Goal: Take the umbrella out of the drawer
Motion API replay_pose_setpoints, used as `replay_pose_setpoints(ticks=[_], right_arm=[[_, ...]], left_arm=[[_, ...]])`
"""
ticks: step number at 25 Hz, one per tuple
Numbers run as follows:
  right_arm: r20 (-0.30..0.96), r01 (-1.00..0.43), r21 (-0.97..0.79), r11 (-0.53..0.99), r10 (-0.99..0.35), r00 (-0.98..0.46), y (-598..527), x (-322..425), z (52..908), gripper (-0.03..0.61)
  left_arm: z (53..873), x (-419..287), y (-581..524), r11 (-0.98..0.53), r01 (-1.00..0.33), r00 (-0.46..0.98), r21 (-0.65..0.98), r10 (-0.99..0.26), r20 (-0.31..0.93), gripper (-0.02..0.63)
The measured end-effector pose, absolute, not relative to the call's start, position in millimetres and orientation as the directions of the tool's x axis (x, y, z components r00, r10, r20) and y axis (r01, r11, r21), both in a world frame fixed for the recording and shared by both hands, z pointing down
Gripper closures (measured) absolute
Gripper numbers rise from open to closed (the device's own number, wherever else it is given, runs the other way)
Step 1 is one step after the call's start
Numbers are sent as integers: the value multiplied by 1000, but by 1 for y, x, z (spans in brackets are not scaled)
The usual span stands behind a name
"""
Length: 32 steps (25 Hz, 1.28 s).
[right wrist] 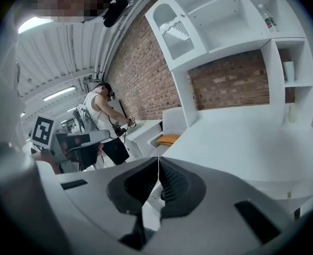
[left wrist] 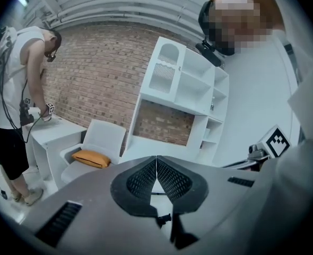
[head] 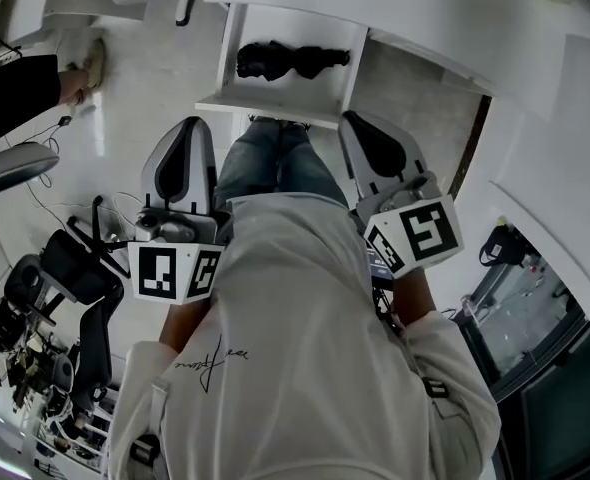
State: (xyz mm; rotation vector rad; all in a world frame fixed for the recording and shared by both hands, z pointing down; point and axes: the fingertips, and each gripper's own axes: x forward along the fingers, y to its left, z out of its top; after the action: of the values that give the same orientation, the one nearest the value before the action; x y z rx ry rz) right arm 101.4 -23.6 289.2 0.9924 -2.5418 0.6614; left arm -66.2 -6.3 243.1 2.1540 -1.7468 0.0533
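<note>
A black umbrella (head: pixel 290 60) lies in the open white drawer (head: pixel 231 60), just past the person's knees. The left gripper (head: pixel 190 133) and right gripper (head: pixel 360 128) hang near the drawer's front edge, clear of the umbrella.

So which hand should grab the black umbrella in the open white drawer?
Probably the right. The right gripper has its shut fingers by the front edge of the open white drawer, nearer the black folded umbrella. The left gripper, also shut, sits off its left corner.
</note>
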Motion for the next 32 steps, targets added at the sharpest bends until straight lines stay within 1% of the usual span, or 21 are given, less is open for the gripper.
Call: replay_pose_setpoints(ticks=[6,10,16,26,32], right_arm=[[504,-693,-275,666,-514,-694,-24,86,297,552],[542,-692,-231,684,-500,-675,-28,84,308,552],[627,-698,-206,686,-455,-633,-29,87,326,552],[718,-600,-87,795,-368,-592,-32,81,359,552],[730,-567,-117,816,-316,-606,-37,65,382,552]], left_arm=[[248,-66,-24,-210,-934,285,288,-925,250,597],[260,-62,-28,-239,-923,322,301,-908,268,597],[271,-55,-24,-292,-934,343,204,-890,301,597],[286,-42,-25,-302,-919,373,252,-871,319,597],[296,-46,-25,-303,-913,384,272,-862,329,597]])
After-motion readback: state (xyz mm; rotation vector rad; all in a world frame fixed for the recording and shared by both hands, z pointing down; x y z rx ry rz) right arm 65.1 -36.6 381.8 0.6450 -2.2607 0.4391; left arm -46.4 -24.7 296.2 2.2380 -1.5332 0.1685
